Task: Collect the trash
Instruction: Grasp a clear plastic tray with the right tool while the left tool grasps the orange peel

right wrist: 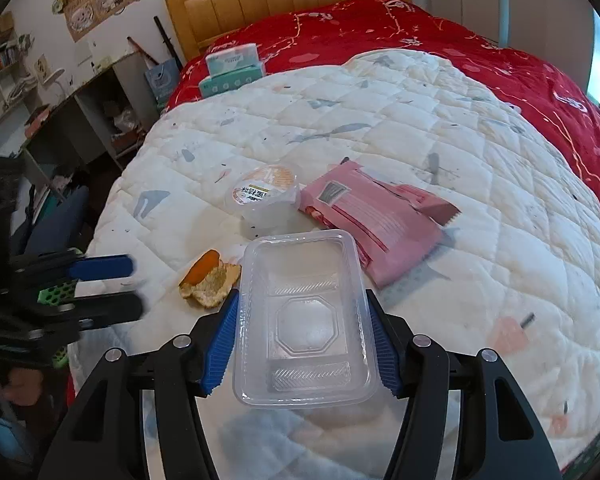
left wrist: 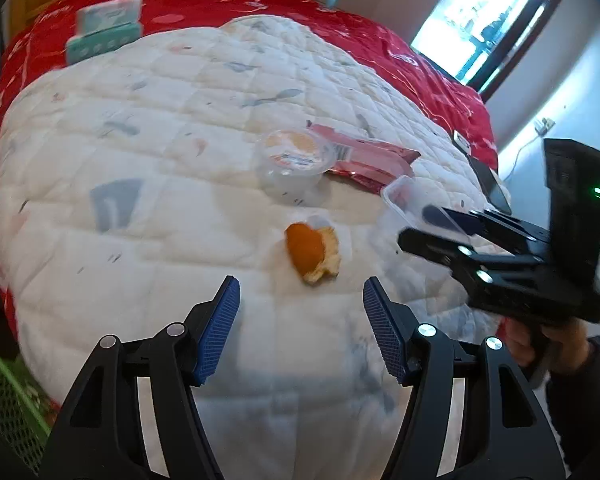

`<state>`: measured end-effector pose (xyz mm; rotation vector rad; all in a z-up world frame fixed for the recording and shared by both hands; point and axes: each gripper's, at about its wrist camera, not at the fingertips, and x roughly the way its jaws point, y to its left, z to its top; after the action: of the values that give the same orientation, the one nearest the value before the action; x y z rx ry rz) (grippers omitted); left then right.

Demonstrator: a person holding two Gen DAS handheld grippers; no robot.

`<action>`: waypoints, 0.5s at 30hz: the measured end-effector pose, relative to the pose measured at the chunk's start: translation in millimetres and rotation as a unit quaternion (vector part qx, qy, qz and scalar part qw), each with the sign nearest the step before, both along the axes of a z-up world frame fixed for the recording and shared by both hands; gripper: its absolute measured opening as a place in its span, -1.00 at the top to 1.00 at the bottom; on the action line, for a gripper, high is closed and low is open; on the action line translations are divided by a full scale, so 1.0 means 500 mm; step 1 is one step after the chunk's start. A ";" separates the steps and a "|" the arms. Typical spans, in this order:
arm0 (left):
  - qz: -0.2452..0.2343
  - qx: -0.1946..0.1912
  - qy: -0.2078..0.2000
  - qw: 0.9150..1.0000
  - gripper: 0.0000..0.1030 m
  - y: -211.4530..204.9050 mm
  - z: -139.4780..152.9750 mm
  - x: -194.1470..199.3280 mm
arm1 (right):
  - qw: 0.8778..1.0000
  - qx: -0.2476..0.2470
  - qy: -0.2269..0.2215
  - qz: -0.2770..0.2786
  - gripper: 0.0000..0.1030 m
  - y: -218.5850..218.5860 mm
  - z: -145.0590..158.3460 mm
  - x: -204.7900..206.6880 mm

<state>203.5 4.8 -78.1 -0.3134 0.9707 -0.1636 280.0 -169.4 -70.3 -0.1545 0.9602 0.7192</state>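
Trash on the white quilt [right wrist: 440, 152]: clear plastic tray [right wrist: 305, 322] is clamped btwn the blue pads [right wrist: 220, 346] of the right gripper [right wrist: 305, 344], held above the quilt's near part, open side facing the cam. Orange peel [right wrist: 209, 278] lies on the quilt just left of the tray; in the left wrist view the peel [left wrist: 312, 252] sits just beyond the left gripper [left wrist: 300, 330], whose jaws are wide apart w/ nothing btwn them. Farther back, a clear lidded cup [right wrist: 264, 196] lies tipped on its side, touching the pink wrapper [right wrist: 374, 220] to its right. Far left, teal tissue packs [right wrist: 232, 68] rest on the red blanket [right wrist: 420, 28]. Green mesh basket [left wrist: 8, 400] at near left edge, off the bed.
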 end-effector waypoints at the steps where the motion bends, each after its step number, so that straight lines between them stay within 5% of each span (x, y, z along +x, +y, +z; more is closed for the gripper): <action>1: -0.005 0.006 -0.001 1.000 -0.24 -0.010 -0.003 0.009 | 1.000 0.002 0.001 -0.003 -0.12 -0.007 0.001 -0.004; 10: -0.036 0.061 0.006 0.997 -0.19 -0.071 -0.046 0.056 | 1.000 -0.001 0.005 -0.022 -0.12 -0.049 -0.010 -0.022; 15: -0.035 0.103 -0.002 0.994 0.26 -0.082 -0.055 0.068 | 0.999 0.006 0.013 -0.036 -0.12 -0.068 -0.015 -0.028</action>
<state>237.7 -36.1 -105.6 -0.0889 0.9852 -0.1263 265.8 -203.6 -78.0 -0.0996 0.9802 0.6629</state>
